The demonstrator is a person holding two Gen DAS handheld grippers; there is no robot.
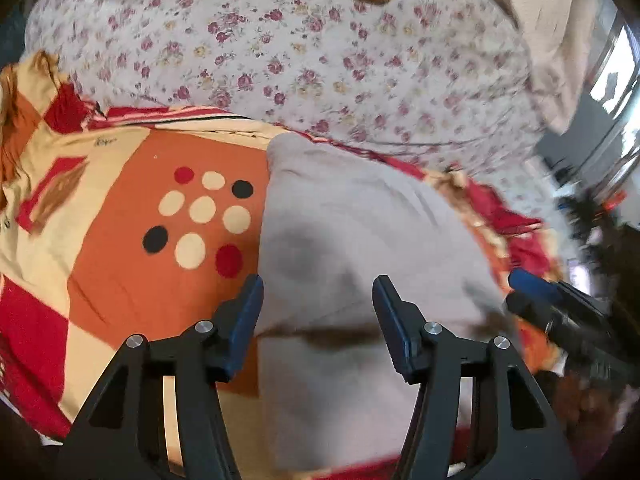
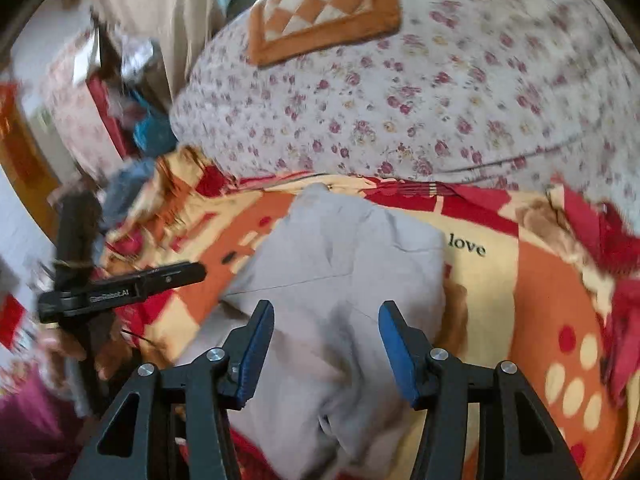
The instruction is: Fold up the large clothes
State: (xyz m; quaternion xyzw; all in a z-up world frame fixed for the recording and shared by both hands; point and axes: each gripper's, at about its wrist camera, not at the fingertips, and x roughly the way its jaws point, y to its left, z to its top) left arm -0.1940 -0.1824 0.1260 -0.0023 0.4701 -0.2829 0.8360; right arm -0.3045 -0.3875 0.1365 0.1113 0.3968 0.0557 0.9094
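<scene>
A light grey garment [image 1: 360,232] lies folded into a compact block on an orange, red and cream blanket [image 1: 120,240]. In the left wrist view my left gripper [image 1: 318,288] hovers above the garment's near part, jaws apart with nothing between them. The right gripper [image 1: 520,292] shows blurred at that view's right edge. In the right wrist view the same grey garment [image 2: 344,248] lies ahead of my right gripper [image 2: 326,316], which is open and empty above it. The left gripper [image 2: 192,270] appears side-on at the left.
The blanket [image 2: 540,280] covers the near part of a bed with a floral sheet [image 2: 400,112]. An orange checked cushion [image 2: 324,8] lies at the far end. Cluttered furniture [image 2: 120,92] and a curtain [image 1: 560,40] stand beside the bed.
</scene>
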